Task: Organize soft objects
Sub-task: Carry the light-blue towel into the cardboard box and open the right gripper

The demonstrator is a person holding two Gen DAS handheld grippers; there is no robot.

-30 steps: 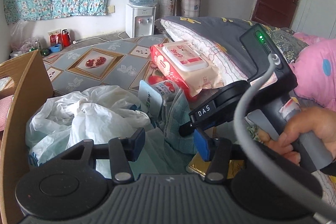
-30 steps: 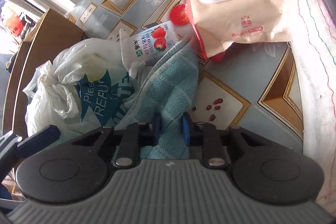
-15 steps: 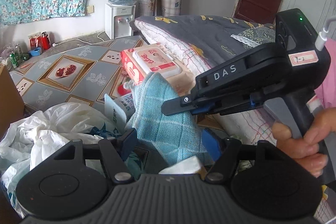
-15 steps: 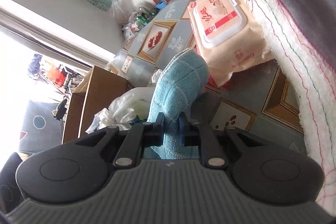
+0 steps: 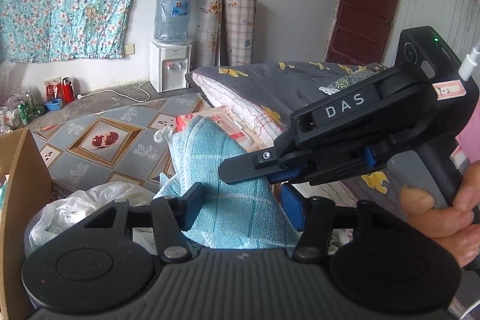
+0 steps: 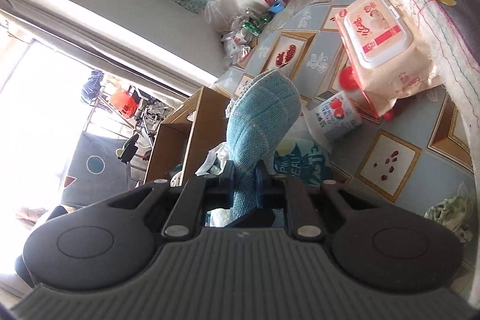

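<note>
The right tongs [image 6: 244, 182] were clamped on the blue cloth [image 6: 262, 122], holding it up in the air above the white plastic bag [image 5: 78, 209], beside the cardboard box [image 6: 192, 122]. The left tongs [image 5: 240, 206] stood wide, the cloth hanging between their fingers without being pinched. I judged the job barely started: one soft thing was lifted but not yet put anywhere, while the wipes pack [image 6: 381, 47] and strawberry packet [image 6: 336, 116] lay on the patterned floor mat [image 6: 390, 170], by the quilt's edge.
</note>
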